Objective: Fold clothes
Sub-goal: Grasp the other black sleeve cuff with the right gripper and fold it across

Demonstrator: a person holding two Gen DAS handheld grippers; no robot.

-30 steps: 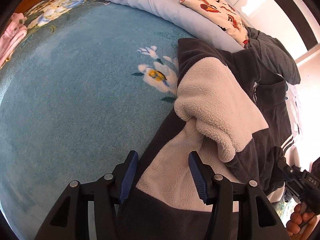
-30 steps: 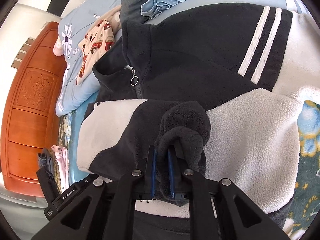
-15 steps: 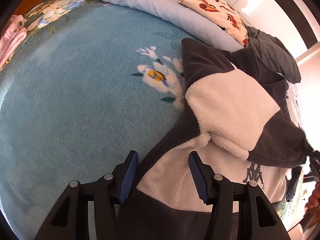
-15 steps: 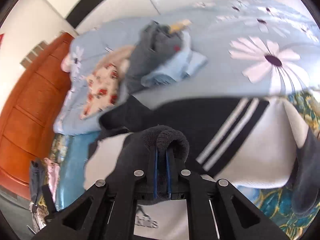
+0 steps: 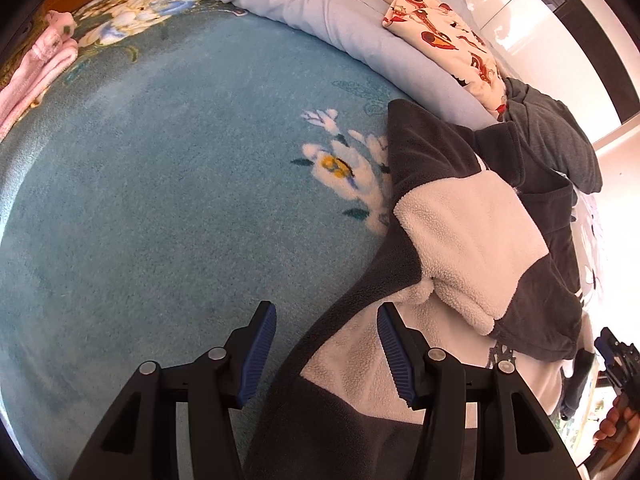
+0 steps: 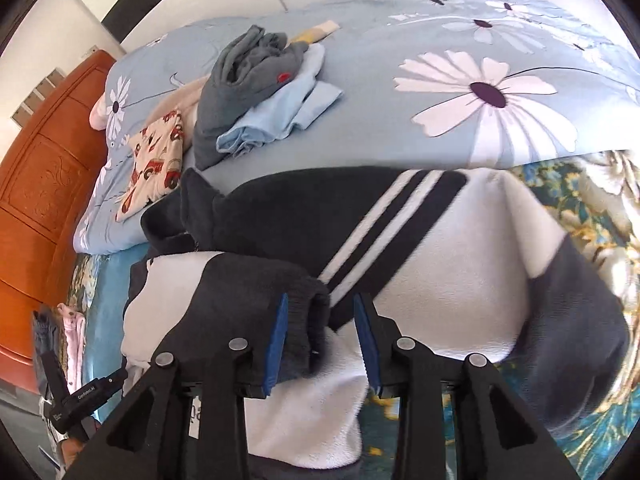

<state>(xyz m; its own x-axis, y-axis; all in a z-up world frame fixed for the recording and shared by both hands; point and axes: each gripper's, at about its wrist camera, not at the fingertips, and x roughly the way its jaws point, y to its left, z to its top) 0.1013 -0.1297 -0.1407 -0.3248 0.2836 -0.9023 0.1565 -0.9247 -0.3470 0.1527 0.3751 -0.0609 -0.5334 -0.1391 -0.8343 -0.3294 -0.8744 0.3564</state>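
A dark grey and white fleece jacket (image 5: 460,240) lies on the blue floral blanket (image 5: 180,180); it also shows in the right wrist view (image 6: 440,288). One sleeve lies folded across its body. My left gripper (image 5: 326,354) is open, low over the jacket's left edge near the hem, holding nothing. My right gripper (image 6: 320,340) is open, with the dark sleeve cuff (image 6: 304,320) lying loose between its blue pads. The right gripper also shows at the lower right of the left wrist view (image 5: 616,360).
A heap of grey and light blue clothes (image 6: 260,92) and a printed cream garment (image 6: 156,152) lie on the flowered light blue duvet (image 6: 480,92). Pink folded clothes (image 5: 36,68) lie at the blanket's far left. A wooden headboard (image 6: 44,184) stands behind.
My right gripper carried the sleeve cuff across the jacket's body, lowered it and opened, letting the cuff go. The left gripper stayed open in place.
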